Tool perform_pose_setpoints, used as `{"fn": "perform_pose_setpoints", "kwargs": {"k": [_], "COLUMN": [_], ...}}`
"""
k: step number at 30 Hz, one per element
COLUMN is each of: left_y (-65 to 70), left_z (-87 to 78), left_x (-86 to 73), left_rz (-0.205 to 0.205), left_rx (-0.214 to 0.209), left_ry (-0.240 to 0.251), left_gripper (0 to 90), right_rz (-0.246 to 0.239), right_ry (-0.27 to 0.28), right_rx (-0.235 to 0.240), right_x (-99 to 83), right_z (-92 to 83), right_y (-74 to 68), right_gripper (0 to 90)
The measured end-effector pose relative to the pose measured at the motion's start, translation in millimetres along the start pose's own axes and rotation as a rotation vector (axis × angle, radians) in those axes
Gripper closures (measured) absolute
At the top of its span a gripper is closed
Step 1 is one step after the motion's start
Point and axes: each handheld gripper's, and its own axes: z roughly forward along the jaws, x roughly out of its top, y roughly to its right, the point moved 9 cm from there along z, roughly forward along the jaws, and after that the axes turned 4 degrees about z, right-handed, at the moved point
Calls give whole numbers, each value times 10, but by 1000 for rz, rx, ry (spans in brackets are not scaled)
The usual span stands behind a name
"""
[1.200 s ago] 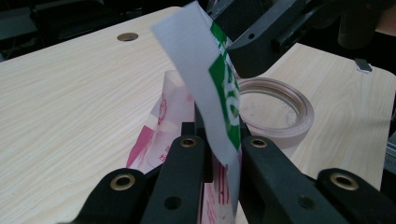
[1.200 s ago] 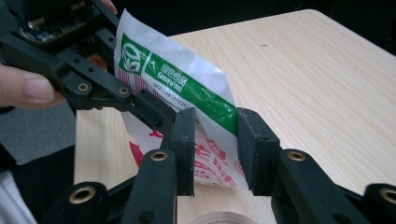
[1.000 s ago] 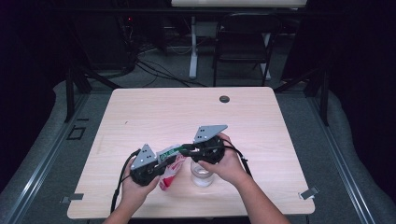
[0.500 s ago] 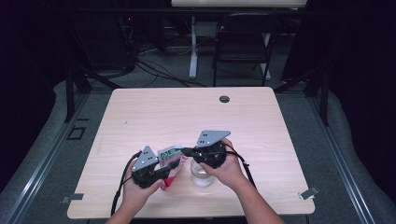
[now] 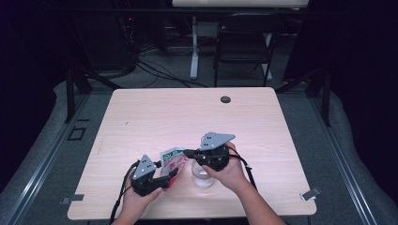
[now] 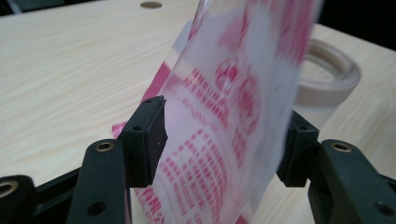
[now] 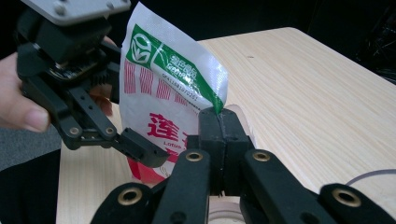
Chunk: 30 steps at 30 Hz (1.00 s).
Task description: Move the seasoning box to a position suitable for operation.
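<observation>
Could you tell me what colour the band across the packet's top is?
Green, on the white and red packet; the right gripper view shows it best.

Bright table, dark surroundings, blurred close-ups

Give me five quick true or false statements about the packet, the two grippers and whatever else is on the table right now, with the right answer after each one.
1. The right gripper is shut on the packet's edge. True.
2. The left gripper clamps the packet tightly. False: its jaws have just been opening and stand apart, with the packet between them.
3. The packet is printed in red and white with a green band at the top. True.
4. A small glass stands on the table under the right hand. True.
5. The packet lies flat at the far edge of the table. False: it is held up off the table near the person's side, between the two grippers.
</observation>
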Motion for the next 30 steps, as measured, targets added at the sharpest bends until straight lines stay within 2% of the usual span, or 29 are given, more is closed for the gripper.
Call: {"fn": "perform_pose_setpoints", "kwargs": {"k": [3, 5, 7, 10, 14, 17, 20, 30], "left_y": [-23, -40, -53, -93, -113, -121, -125, -134], "left_z": [37, 65, 96, 133, 176, 212, 267, 340], "left_x": [-76, -125, -169, -236, -295, -336, -404, -488], "left_rz": [-24, -25, -51, -69, -64, -78, -113, -109], "left_rx": [3, 14, 13, 31, 45, 49, 32, 33], "left_ry": [-19, -34, -40, -52, -78, -85, -115, -174], "left_gripper": [351, 318, 310, 289, 244, 231, 223, 213], "right_rz": [5, 7, 6, 5, 3, 1, 3, 2], "right_ry": [5, 10, 13, 14, 14, 15, 15, 19], "right_rx": [5, 7, 8, 9, 12, 13, 13, 16], "right_x": [-5, 0, 3, 4, 7, 8, 5, 3], "right_z": [-2, 2, 5, 5, 4, 3, 0, 1], "right_y": [2, -2, -4, -7, -11, -17, -22, -33], "right_gripper": [900, 900, 900, 900, 900, 900, 900, 898]}}
